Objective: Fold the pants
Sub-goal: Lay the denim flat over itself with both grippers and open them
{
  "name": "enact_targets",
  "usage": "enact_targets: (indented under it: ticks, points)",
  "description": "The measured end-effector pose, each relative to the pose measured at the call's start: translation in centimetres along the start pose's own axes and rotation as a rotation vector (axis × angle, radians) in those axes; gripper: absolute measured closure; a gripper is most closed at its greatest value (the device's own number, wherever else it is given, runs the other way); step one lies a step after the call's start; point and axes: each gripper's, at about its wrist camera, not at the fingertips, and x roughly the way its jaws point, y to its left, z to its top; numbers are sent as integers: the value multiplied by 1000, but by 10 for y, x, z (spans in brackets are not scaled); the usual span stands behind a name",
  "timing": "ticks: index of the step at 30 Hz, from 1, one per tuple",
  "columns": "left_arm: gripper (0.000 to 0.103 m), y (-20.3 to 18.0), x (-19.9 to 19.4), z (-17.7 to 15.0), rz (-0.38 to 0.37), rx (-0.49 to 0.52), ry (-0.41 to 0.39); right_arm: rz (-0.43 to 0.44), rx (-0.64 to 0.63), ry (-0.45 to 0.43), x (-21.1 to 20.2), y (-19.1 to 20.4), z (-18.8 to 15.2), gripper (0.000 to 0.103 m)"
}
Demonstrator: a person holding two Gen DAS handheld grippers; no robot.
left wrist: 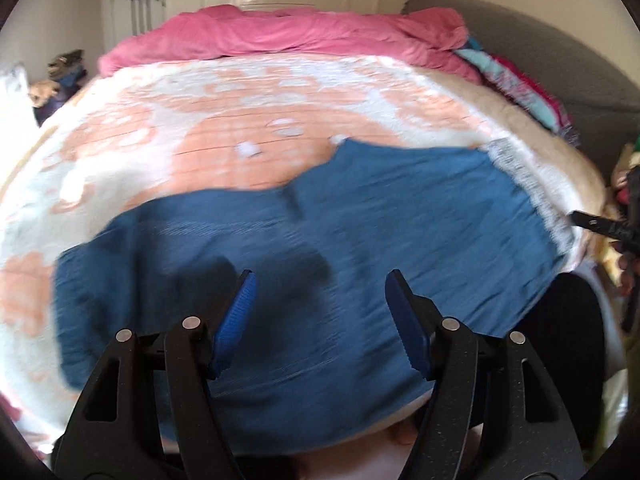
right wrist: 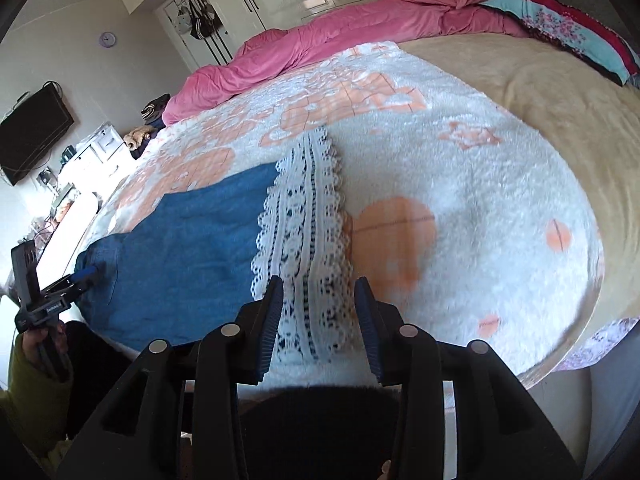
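Blue denim pants (left wrist: 360, 240) with a white lace hem (left wrist: 524, 184) lie flat across the near part of the bed. My left gripper (left wrist: 320, 280) is open and empty, hovering over the middle of the blue cloth. In the right wrist view the pants (right wrist: 188, 248) stretch left and the lace hem (right wrist: 304, 232) runs toward me. My right gripper (right wrist: 319, 285) is open and empty, just above the near end of the lace hem. The left gripper (right wrist: 86, 272) shows at the far left over the pants' other end. The right gripper's tip (left wrist: 584, 220) shows at the right edge of the left wrist view.
The bed has a white and peach blanket (right wrist: 460, 184) over a beige cover (right wrist: 560, 112). A pink duvet (left wrist: 280, 36) is heaped at the far side, with patterned bedding (right wrist: 568, 20) beside it. A grey headboard (left wrist: 540, 48) stands right. Wardrobes, a TV (right wrist: 32, 132) and a dresser line the walls.
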Motion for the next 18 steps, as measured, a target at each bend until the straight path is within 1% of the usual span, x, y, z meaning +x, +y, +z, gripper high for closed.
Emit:
enact_targets:
  ticks: [5, 6, 7, 9, 10, 11, 12, 13, 14, 16, 17, 18]
  points:
    - [39, 21, 6, -11, 63, -52, 40, -12, -8, 58, 17, 4, -12, 66]
    - [39, 23, 8, -14, 75, -61, 47, -19, -15, 69, 20, 6, -15, 69]
    - [39, 27, 11, -17, 78, -74, 53, -45, -34, 63, 21, 9, -16, 72]
    - [39, 29, 12, -21, 81, -81, 61, -80, -59, 54, 16, 15, -17, 84]
    - [39, 29, 11, -21, 83, -81, 59, -83, -62, 48, 12, 16, -18, 85]
    - [39, 30, 10, -22, 85, -82, 61, -90, -80, 45, 7, 20, -19, 85]
    - [39, 31, 8, -23, 85, -85, 60, -119, -117, 47, 3, 25, -22, 85]
    - [39, 32, 8, -25, 84, -86, 59, -156, -147, 60, 5, 28, -26, 85]
    - [39, 33, 10, -26, 85, -85, 60, -171, -152, 76, 9, 27, -28, 85]
    - [39, 31, 15, -28, 96, -72, 63, -178, -133, 95, 18, 23, -32, 83]
    - [39, 30, 16, -29, 104, -64, 62, -175, -112, 87, 20, 19, -33, 83]
    - [39, 29, 16, -29, 109, -58, 59, -171, -92, 83, 20, 17, -33, 78]
